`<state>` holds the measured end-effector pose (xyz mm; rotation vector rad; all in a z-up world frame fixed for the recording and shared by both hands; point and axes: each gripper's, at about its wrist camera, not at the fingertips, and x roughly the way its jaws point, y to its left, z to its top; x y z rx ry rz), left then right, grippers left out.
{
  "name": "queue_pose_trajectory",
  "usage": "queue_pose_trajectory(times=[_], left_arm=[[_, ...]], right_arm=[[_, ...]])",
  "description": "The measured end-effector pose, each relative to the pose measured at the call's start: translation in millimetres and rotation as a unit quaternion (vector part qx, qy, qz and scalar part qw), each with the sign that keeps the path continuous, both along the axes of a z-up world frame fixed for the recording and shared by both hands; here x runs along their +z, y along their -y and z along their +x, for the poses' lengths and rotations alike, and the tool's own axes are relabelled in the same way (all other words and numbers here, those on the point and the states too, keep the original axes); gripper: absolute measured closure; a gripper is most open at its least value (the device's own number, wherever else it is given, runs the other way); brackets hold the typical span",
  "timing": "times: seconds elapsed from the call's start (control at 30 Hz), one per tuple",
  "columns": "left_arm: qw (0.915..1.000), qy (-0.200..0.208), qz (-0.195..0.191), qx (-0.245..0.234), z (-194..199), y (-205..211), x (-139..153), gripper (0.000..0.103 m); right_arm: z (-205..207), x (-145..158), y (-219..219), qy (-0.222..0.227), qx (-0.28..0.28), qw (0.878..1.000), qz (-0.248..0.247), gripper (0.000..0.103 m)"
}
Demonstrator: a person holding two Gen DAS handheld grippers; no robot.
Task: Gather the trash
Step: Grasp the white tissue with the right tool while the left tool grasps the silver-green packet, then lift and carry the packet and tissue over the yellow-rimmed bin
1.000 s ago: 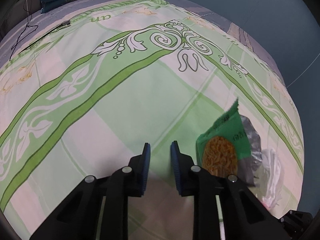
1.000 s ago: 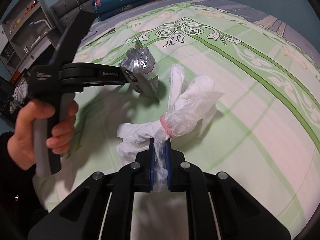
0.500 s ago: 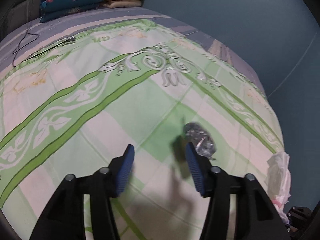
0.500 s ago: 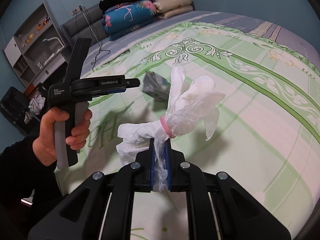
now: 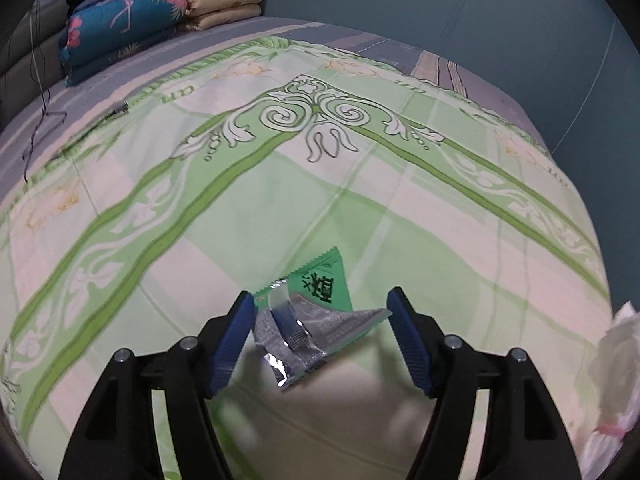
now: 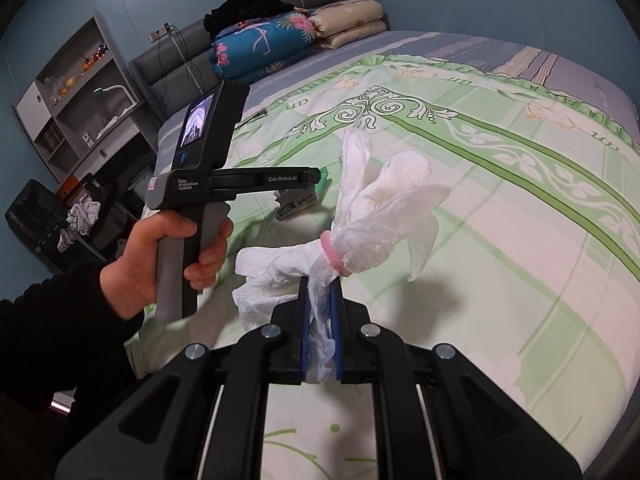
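Bedroom scene: a bed with a green-and-cream patterned bedspread (image 5: 360, 208) is seen in both wrist views, blue-grey wall behind.

Left gripper (image 5: 322, 338): jaws are spread wide and have just been opening; a green snack wrapper (image 5: 316, 320) with a torn silver inside is seen between the blue pads, its crumpled edge against or just beside the left pad, clear of the right pad. Whether the wrapper rests on the bedspread or is in the air cannot be told. In the right wrist view the same wrapper (image 6: 300, 200) is seen just below the left gripper's tip, and the gripper handle is held by a hand (image 6: 160, 256) in a dark sleeve.

Right gripper (image 6: 320, 300): jaws are pressed nearly together, pinching a white plastic bag (image 6: 380, 216) that is bunched and tied with a pink band (image 6: 334, 252). The bag is held above the bedspread; its edge (image 5: 616, 380) is visible at the right border of the left view.

Further out: folded quilts (image 6: 288, 40) are stacked at the head of the bed, a grey headboard (image 6: 176, 60) and a shelf unit (image 6: 76, 92) are seen beyond, and a black cable (image 5: 44, 120) lies on the far left of the bedding.
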<state>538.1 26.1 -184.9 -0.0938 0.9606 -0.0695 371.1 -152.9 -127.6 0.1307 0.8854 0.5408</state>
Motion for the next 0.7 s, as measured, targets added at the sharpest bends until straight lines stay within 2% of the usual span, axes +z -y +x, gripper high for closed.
queue_pose_trajectory(times=[0.2,0.3,0.33,0.37,0.43,0.47,0.53,0.63,0.7], left_arm=[[0.9949,-0.015,0.092,-0.038,3,-5,-11,0.024],[0.9928,-0.058,0.095,-0.044,11,-10,-32,0.024],[0.9927,-0.061,0.094,-0.045,11,-10,-36,0.024],[0.9928,-0.061,0.092,-0.047,12,-11,-40,0.026],[0.9942,-0.054,0.081,-0.045,12,-13,-40,0.049],[0.9949,-0.05,0.076,-0.044,11,-12,-38,0.055],[0.9958,-0.038,0.071,-0.044,10,-11,-32,0.061],[0.9961,-0.015,0.075,-0.044,5,-9,-23,0.065],[0.9978,-0.004,0.054,-0.038,-4,-11,-12,0.065]], right_arm=[[-2,-4,-1,-0.004,0.008,1.0,0.009,0.095],[-3,-5,-5,-0.008,0.011,1.0,0.011,0.095],[-4,-5,-7,-0.008,0.012,1.0,0.01,0.095],[-6,-3,-8,-0.006,0.012,1.0,0.008,0.095],[-8,-1,-8,-0.004,0.012,1.0,0.007,0.095],[-10,2,-7,-0.003,0.01,1.0,0.006,0.095],[-14,6,-6,0.0,0.005,1.0,0.007,0.095],[-20,11,-2,0.003,0.0,1.0,0.009,0.095],[-27,15,1,0.007,-0.006,1.0,0.011,0.095]])
